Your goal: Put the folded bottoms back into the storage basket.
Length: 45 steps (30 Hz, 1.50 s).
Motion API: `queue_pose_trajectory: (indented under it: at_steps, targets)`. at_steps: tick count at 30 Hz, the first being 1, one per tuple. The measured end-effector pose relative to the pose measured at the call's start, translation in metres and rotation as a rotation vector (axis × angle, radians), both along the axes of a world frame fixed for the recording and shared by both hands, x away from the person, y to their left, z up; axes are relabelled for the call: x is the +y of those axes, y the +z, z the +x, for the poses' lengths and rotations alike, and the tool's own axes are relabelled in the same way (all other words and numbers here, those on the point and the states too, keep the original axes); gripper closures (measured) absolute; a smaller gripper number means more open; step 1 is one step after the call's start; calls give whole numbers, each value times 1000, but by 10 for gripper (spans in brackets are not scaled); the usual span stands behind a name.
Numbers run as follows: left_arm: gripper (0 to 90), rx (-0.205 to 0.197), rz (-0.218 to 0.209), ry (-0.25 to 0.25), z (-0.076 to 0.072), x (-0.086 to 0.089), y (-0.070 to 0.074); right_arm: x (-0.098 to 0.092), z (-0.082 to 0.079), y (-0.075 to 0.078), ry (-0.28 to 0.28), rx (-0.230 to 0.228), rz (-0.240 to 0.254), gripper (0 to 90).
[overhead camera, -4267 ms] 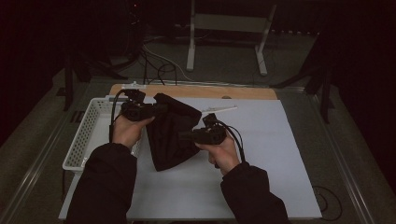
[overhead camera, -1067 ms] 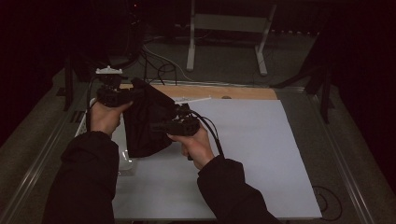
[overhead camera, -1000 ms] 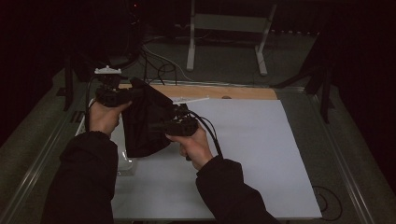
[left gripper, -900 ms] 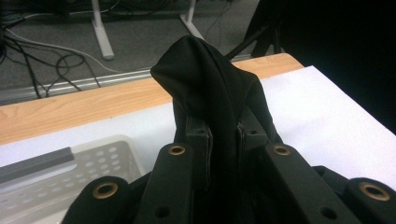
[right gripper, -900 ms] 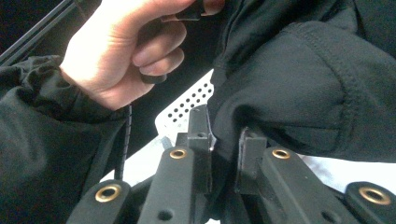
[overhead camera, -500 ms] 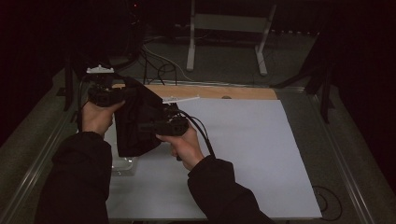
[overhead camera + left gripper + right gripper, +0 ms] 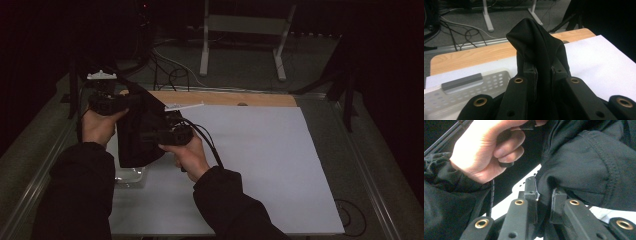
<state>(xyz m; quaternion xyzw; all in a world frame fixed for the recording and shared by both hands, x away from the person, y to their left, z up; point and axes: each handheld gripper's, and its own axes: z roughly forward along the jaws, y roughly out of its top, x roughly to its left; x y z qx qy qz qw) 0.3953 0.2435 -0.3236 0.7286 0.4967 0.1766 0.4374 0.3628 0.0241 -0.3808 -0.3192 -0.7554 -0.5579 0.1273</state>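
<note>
**Cloth held up over the tray**

I have both grippers pinched on the black cloth [image 7: 137, 135]: the left gripper [image 7: 543, 75] clamps a bunched fold at 10 o'clock, the right gripper [image 7: 544, 202] clamps an edge nearer centre. Gripping it at two points lets it hang open above the tray [image 7: 461, 87] (probably so I can lower it in).

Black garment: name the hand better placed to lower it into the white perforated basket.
Left, probably. The left claw pinches the black garment and sits right beside the white perforated basket; the right claw grips it farther toward the table's middle.
</note>
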Motion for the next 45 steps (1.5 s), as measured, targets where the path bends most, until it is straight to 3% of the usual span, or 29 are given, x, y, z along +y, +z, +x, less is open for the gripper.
queue_pose_trajectory:
  at_steps: [21,34,45]
  targets:
    - [799,9,13,21,0,12,-6,12,3,-10,5,14,-16,801]
    - [799,13,25,51,-3,25,-9,34,-1,-12,24,9,-31,801]
    - [799,16,17,79,-8,40,-15,47,-1,-23,25,23,-50,801]
